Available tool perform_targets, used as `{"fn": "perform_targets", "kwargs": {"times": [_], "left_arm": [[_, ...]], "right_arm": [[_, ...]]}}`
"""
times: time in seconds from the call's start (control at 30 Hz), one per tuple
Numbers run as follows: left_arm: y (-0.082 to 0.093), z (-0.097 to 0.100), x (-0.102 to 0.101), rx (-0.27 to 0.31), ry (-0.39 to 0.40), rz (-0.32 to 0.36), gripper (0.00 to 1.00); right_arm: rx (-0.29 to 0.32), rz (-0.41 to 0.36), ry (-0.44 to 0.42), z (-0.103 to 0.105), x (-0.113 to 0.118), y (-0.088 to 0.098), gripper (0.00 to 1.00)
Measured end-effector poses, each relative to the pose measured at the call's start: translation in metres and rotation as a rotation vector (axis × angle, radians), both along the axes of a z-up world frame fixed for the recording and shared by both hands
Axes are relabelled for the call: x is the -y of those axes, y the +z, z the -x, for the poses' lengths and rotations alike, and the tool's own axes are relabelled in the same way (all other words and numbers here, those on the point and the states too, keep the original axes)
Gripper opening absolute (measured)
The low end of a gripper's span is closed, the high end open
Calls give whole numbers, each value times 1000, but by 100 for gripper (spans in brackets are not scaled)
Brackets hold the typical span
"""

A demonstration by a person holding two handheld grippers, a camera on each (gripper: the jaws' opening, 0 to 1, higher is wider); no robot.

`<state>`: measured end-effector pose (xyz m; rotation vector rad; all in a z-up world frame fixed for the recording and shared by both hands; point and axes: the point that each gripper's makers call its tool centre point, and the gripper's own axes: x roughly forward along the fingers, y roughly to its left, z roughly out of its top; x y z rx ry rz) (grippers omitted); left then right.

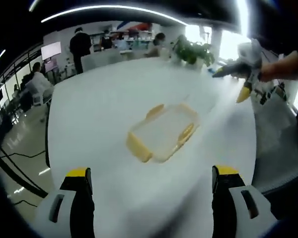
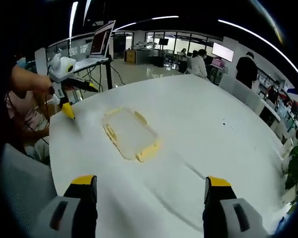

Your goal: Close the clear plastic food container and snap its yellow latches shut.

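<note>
A clear plastic container (image 1: 161,131) with yellow latches lies flat on the round white table (image 1: 99,109), its lid resting on top and the latches (image 1: 137,148) flared outward. My left gripper (image 1: 151,173) hovers open a short way in front of it, touching nothing. In the right gripper view the same container (image 2: 130,134) lies ahead of my right gripper (image 2: 150,182), whose jaws stand wide apart and empty. Each gripper appears in the other's view, held above the table edge: the right gripper (image 1: 233,84) and the left gripper (image 2: 80,98), both with jaws spread.
A potted plant (image 1: 193,49) stands at the table's far edge. A laptop (image 2: 102,39) sits on a stand beyond the table. Several people (image 1: 80,44) stand and sit in the office behind. The person's arm (image 1: 285,64) reaches in at the right.
</note>
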<state>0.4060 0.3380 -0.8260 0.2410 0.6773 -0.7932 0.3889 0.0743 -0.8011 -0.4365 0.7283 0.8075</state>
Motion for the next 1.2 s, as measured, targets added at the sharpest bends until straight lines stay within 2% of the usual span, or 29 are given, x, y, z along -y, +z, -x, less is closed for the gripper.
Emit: {"fn": "perform_targets", "kwargs": {"times": [0.1, 0.2, 0.43, 0.67, 0.77, 0.83, 0.97, 1.13, 1.2], "left_arm": [[0, -1, 7, -5, -37, -4, 99], [2, -4, 13, -13, -66, 5, 99], [-6, -9, 13, 11, -179, -84, 99], [-4, -13, 18, 14, -225, -71, 99], [-8, -10, 23, 13, -324, -99, 98], [-12, -10, 24, 13, -357, -122, 97], [-21, -11, 31, -23, -422, -136, 98], [-26, -15, 35, -22, -501, -175, 99], [-31, -17, 31, -13, -551, -222, 99]], "right_arm": [[9, 73, 70, -2, 0, -8, 88], [7, 94, 129, -3, -8, -12, 88], [-5, 104, 214, -12, -19, -15, 87], [-18, 90, 241, -21, -23, -18, 86], [-47, 85, 294, -20, -28, -24, 84], [-56, 88, 322, -21, -32, -26, 83], [-78, 131, 399, -23, -37, -36, 80], [-89, 155, 469, -31, -44, -41, 77], [-94, 163, 491, -34, -45, -43, 77]]}}
